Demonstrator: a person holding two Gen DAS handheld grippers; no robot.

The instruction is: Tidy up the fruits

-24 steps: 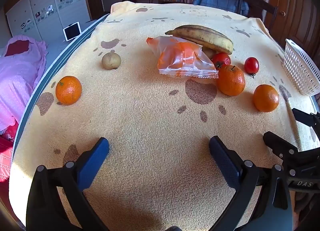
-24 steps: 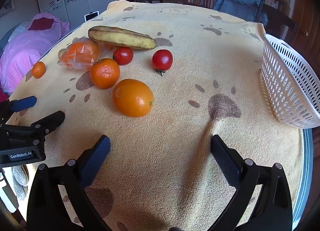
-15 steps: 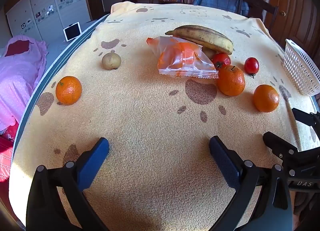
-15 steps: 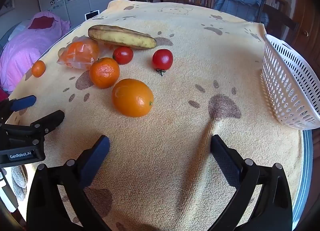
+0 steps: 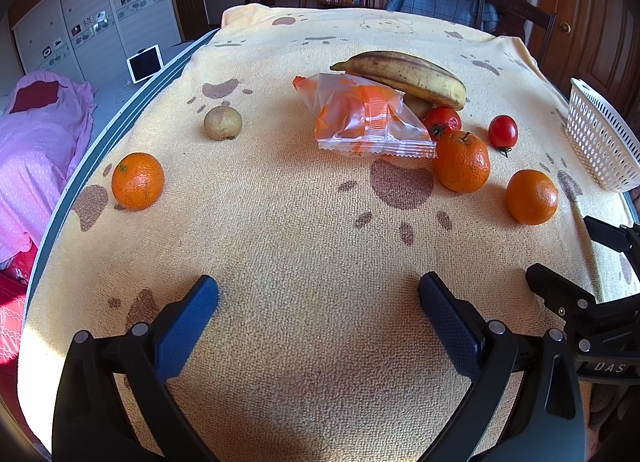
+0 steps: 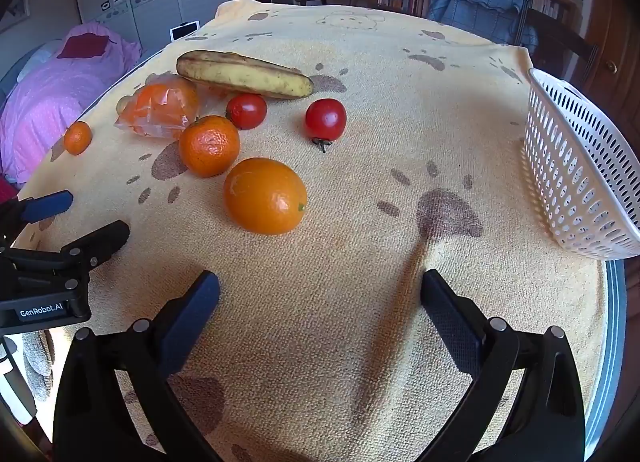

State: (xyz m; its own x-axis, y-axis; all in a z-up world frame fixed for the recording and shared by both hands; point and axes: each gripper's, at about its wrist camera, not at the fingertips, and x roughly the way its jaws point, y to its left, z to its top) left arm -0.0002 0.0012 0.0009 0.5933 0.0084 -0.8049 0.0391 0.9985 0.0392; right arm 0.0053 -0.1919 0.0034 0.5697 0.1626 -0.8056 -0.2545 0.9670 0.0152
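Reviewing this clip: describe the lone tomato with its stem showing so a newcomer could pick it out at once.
Start at the white basket at the right edge of the yellow paw-print blanket, then look left toward the banana. The tomato sits alone just short of the banana's tip. Unlike the other tomato, which is crowded by the mandarin, it touches nothing.

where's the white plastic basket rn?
The white perforated plastic basket sits at the right edge of the yellow paw-print cloth, seen in both wrist views, ahead-right of the right gripper, well apart from the stemmed red tomato.
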